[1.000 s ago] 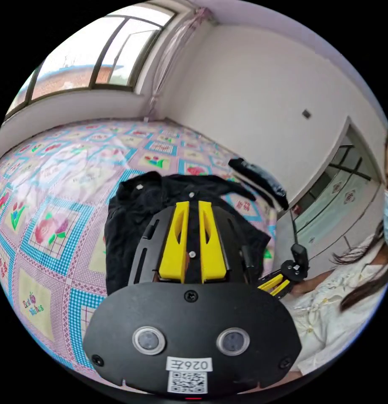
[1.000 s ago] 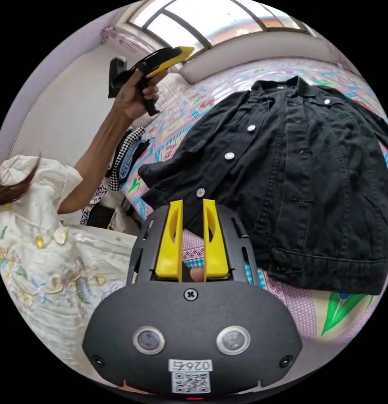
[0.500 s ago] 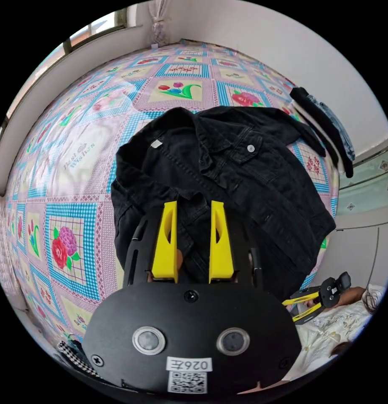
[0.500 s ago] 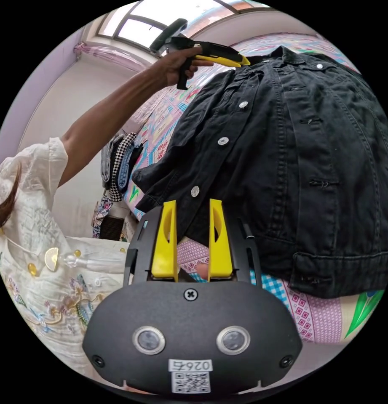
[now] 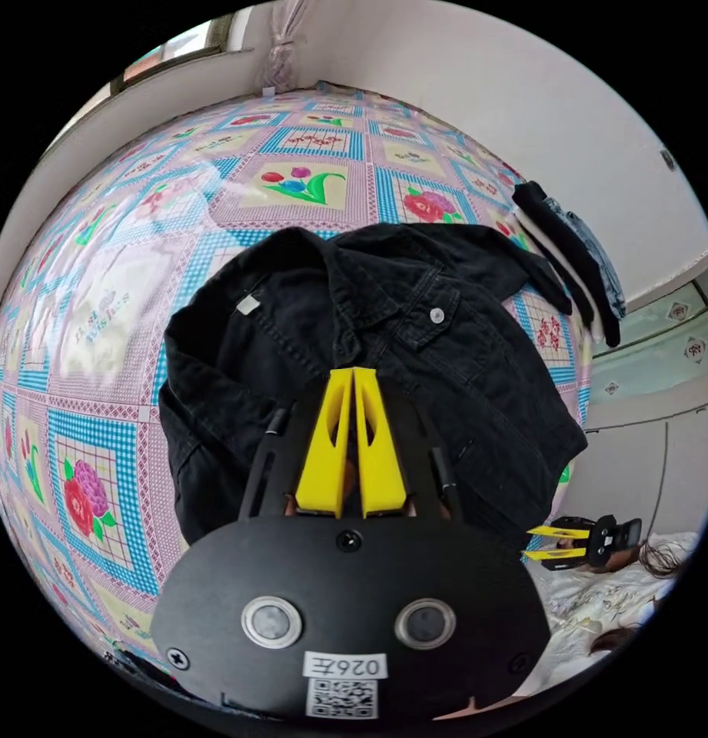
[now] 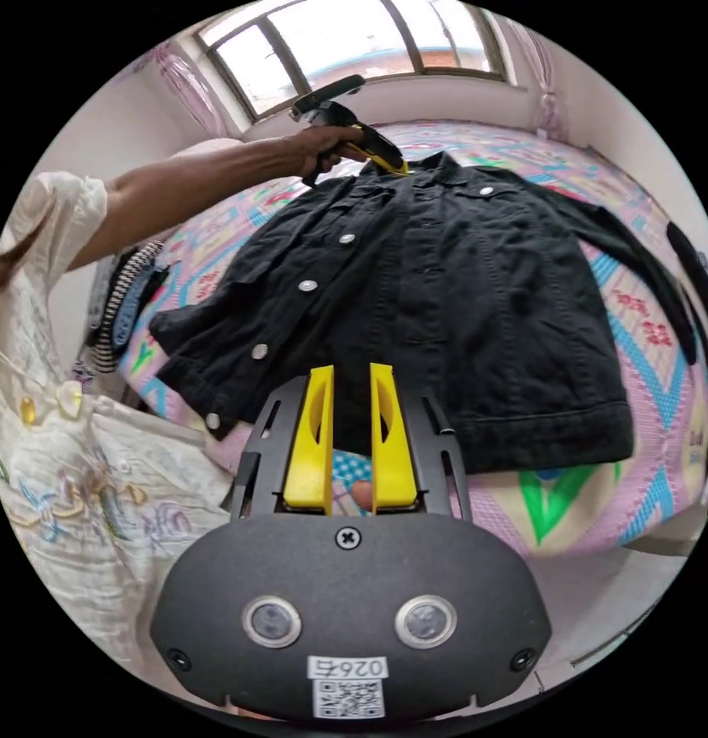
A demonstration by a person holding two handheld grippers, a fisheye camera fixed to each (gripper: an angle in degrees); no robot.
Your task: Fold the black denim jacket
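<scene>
The black denim jacket [image 6: 446,307] lies spread front-up on the patchwork bedspread [image 5: 315,165], collar toward the window, buttons undone, one sleeve trailing out toward the wall. The left gripper [image 5: 353,373] sits at the collar with its yellow jaws pressed together, and from the right gripper view its tips [image 6: 392,163] meet the cloth there; whether any denim is really pinched between them I cannot tell. The right gripper [image 6: 351,377] hovers just off the hem near the bed's edge, jaws parted and holding nothing. If the collar grip is shallow, this stiff, heavy denim could slip free the moment it is lifted. With the hem end not yet held, a pull from the collar alone might drag the whole jacket and bunch the open front panel. The loose sleeve could fold under unseen.
</scene>
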